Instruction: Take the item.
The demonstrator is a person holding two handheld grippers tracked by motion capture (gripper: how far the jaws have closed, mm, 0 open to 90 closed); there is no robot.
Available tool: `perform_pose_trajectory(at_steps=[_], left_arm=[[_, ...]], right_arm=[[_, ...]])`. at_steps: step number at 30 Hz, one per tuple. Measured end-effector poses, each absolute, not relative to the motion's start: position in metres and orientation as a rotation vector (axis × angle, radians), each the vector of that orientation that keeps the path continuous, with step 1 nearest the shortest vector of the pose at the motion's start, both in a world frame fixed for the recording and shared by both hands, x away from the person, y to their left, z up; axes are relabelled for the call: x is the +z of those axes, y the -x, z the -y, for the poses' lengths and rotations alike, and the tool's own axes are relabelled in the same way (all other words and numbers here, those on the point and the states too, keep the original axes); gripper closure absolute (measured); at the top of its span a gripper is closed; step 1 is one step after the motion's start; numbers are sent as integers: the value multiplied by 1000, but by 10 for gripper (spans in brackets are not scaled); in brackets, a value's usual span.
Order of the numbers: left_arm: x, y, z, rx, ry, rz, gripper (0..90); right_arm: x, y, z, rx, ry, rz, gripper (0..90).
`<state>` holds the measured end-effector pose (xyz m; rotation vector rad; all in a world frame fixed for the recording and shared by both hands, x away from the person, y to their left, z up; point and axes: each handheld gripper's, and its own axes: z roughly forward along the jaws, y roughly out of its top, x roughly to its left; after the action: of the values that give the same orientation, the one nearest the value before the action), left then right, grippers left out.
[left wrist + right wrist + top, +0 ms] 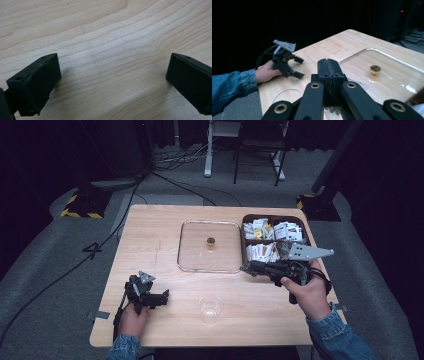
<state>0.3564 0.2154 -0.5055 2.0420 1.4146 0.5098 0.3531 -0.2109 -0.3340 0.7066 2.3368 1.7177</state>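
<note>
Holding one pair of tongs in each hand, you rest both forearms at the near edge of the bench (165,225). Your left hand (131,319) keeps the left tongs (162,299) low over bare wood, tips pointing toward the middle. Their jaws stand wide apart, with nothing between them. Your right hand (306,295) angles the right tongs (245,268) leftward; their jaws are pressed together, and a scrap of something clear seems caught at their base, though you cannot tell what it is.

One clear plastic cup (210,308) stands between the two tongs, nearer you. One flat glass lid (187,247) with a brass knob (211,241) lies just beyond the right tongs' tips. One dark tray (273,217) of many small packets (263,251), too many to count, sits just behind the right tongs.
</note>
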Motion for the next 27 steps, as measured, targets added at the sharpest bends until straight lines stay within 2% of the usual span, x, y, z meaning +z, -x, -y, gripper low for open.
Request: perform_pose_trajectory(at_steps=[27], left_arm=[[-505,-356,-215,508,-2041,-1415,0]], right_arm=[[-356,-331,155,1720,-543,-2502,900]])
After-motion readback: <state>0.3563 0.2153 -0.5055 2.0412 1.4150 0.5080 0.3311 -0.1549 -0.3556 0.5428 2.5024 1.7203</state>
